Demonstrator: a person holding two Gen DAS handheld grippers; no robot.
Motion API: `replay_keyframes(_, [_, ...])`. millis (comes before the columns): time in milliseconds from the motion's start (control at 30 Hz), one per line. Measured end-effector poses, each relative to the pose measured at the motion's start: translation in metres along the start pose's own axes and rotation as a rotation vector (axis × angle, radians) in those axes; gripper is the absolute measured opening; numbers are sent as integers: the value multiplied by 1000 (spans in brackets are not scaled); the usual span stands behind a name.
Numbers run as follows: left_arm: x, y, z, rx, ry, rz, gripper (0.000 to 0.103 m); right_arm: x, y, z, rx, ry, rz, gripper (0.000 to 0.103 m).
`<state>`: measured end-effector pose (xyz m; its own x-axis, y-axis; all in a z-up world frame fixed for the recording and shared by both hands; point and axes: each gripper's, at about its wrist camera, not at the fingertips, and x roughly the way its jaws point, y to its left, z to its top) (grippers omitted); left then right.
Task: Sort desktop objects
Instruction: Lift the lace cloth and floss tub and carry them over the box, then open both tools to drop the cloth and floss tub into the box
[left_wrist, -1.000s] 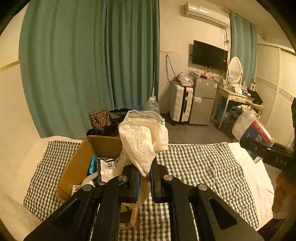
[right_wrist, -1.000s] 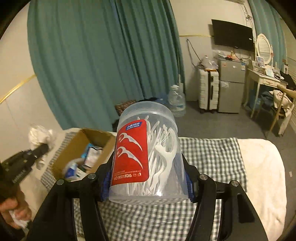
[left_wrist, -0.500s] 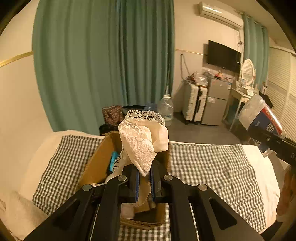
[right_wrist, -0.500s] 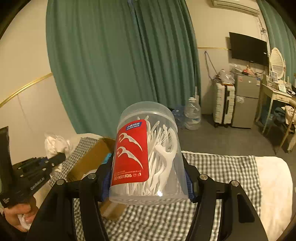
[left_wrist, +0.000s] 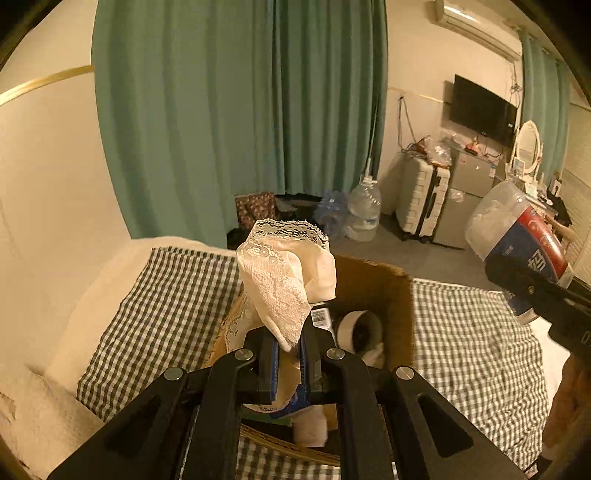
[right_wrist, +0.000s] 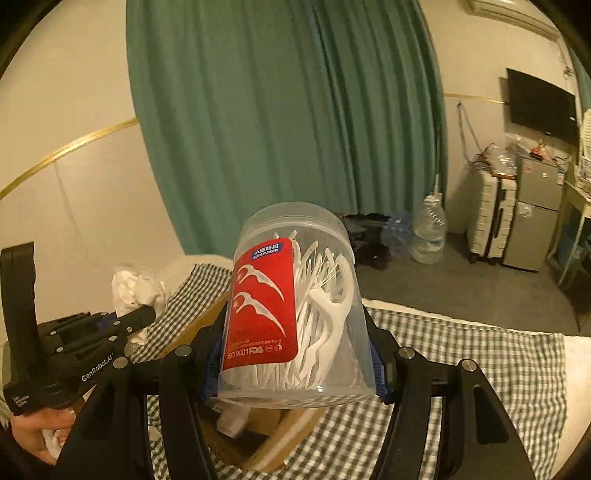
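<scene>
Holding a cream lace-trimmed cloth (left_wrist: 286, 280), the left gripper (left_wrist: 288, 354) is clenched on its lower end; fabric bunches up toward 12 o'clock, above the open cardboard box (left_wrist: 373, 284) on the checked bedspread (left_wrist: 476, 339). Right gripper (right_wrist: 293, 365) grasps a clear floss-pick jar (right_wrist: 295, 306), red label at 9 o'clock. Versus 0.5 s ago, the box sits more centred under the left gripper, a tape roll (left_wrist: 360, 328) now showing inside.

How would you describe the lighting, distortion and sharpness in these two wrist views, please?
Both views: dim warm orange cast, strong fisheye bending with dark rounded corners. Left wrist view: lace cloth sharp in the left gripper, the cardboard box interior falls into shadow. Right wrist view: floss-pick jar in the right gripper shows small glints near its base; label legible.
</scene>
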<state>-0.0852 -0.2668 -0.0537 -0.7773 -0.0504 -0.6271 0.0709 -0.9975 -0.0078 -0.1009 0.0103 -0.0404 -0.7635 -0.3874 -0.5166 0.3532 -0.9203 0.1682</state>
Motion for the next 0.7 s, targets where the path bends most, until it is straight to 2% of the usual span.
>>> replay_keyframes(400, [77, 4, -10, -14, 134, -23, 8, 88, 22, -21, -60, 129, 45, 61])
replay_keyframes(700, [129, 4, -22, 3, 251, -8, 9, 144, 11, -38, -45, 225, 36, 61])
